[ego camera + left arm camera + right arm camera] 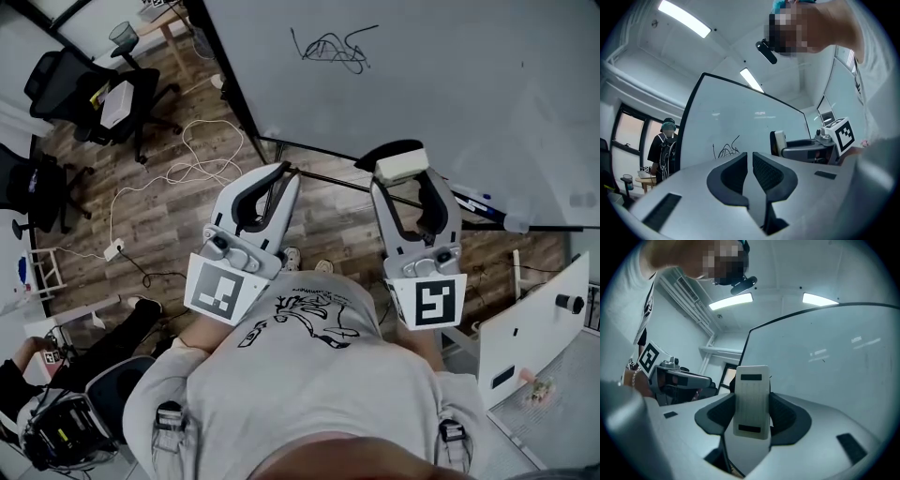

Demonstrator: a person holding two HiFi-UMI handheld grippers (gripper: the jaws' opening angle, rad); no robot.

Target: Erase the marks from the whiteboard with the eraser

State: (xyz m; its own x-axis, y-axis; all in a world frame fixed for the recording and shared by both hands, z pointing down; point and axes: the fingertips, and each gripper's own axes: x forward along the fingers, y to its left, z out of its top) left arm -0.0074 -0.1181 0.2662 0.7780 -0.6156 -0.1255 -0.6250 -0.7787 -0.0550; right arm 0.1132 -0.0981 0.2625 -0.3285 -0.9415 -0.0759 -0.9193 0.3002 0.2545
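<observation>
A large whiteboard [450,103] is being shown standing on a wood-plank floor [173,220], filling the upper right of the head view and rising as a pale slanted sheet behind the jaws in the left gripper view [754,124] and the right gripper view [834,362]. Black office chairs [89,89] are being seen well apart from the board at the far left of the floor, with a white cable [192,159] lying in loops between them and the board's foot. A bystander [664,149] with a backpack is being shown standing beside the board's left edge in the left gripper view. The left gripper [284,180] is being held near the board's lower edge, and its dark jaws are being kept clenched to a thin slit with nothing between them [751,169]. The right gripper [405,180] is being held just beside it, also pointed at the board, and its jaws are being pressed against both sides of a white eraser [401,165], which is being carried upright with its ribbed face toward the camera [751,399]. The marks [333,47], a black scribble, are being shown high on the board's left part, well apart from the eraser, and are being seen again just above the left jaws [725,150]
</observation>
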